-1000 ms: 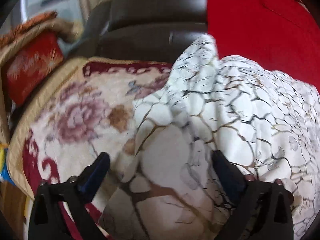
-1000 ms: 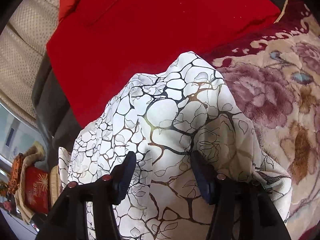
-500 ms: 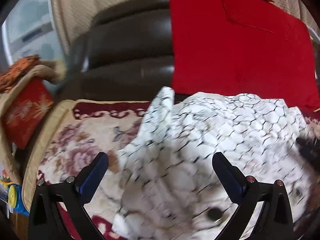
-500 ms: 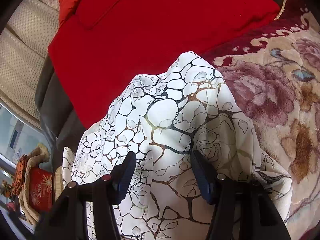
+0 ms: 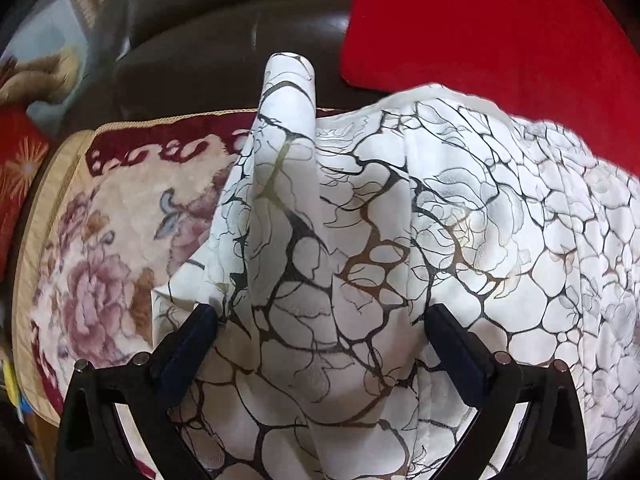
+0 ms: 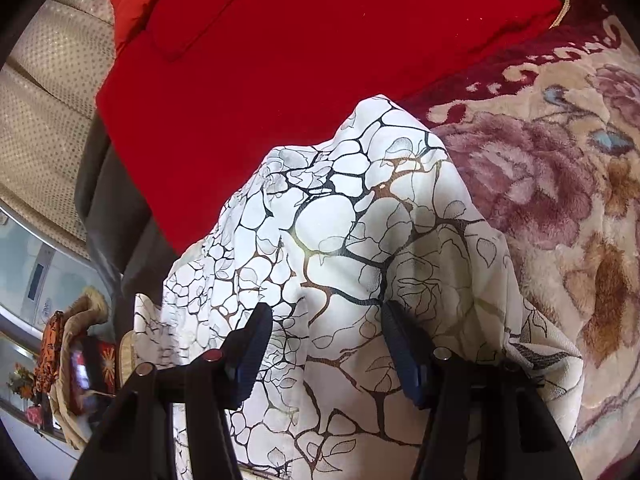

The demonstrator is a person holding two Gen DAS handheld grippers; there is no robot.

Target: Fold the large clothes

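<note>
Here both pairs of jaws stood wide apart, gripping nothing, the left gripper (image 5: pixel 320 320) and right gripper (image 6: pixel 326 324) over the white patterned garment (image 5: pixel 400 240) heaped on the floral blanket (image 5: pixel 100 240). Pinching corners, not bunched cloth, seemed wisest.

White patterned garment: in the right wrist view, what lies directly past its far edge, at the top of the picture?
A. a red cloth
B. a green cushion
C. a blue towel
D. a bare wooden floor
A: beyond the peak of the white patterned garment a broad red cloth fills the upper part of the right wrist view, with the floral blanket off to the right.
</note>
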